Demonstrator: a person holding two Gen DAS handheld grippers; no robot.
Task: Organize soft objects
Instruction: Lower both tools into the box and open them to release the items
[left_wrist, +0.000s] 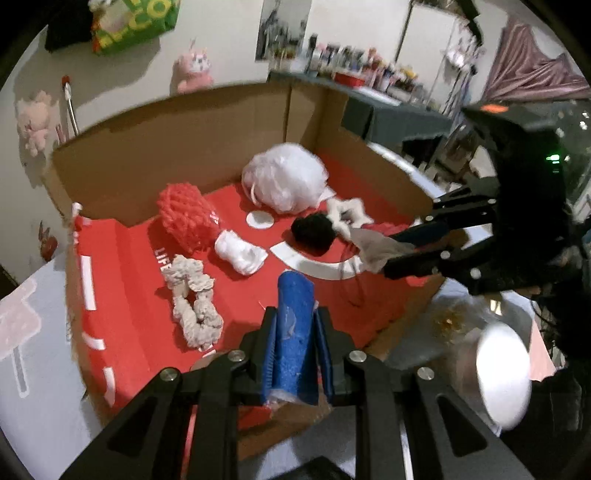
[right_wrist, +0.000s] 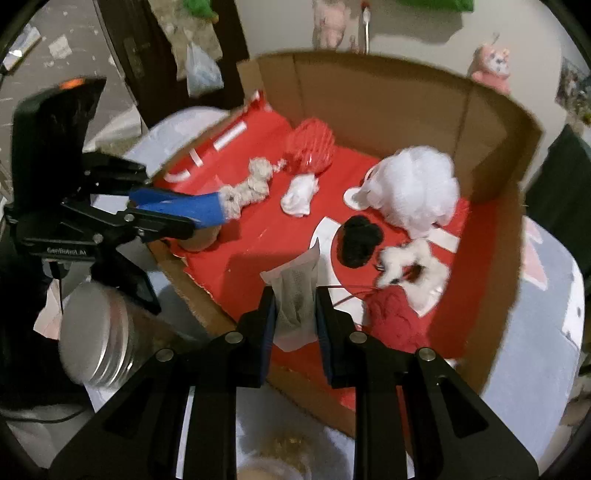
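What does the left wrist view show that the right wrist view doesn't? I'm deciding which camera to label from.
Only the left wrist view shows the cluttered shelf along the back wall and the pink curtain. Only the right wrist view shows the red yarn ball near the box's front edge and a hanging plastic bag. Both show the cardboard box, white mesh pouf, black pom-pom, left gripper shut on a blue sponge, and right gripper shut on a grey pouch.
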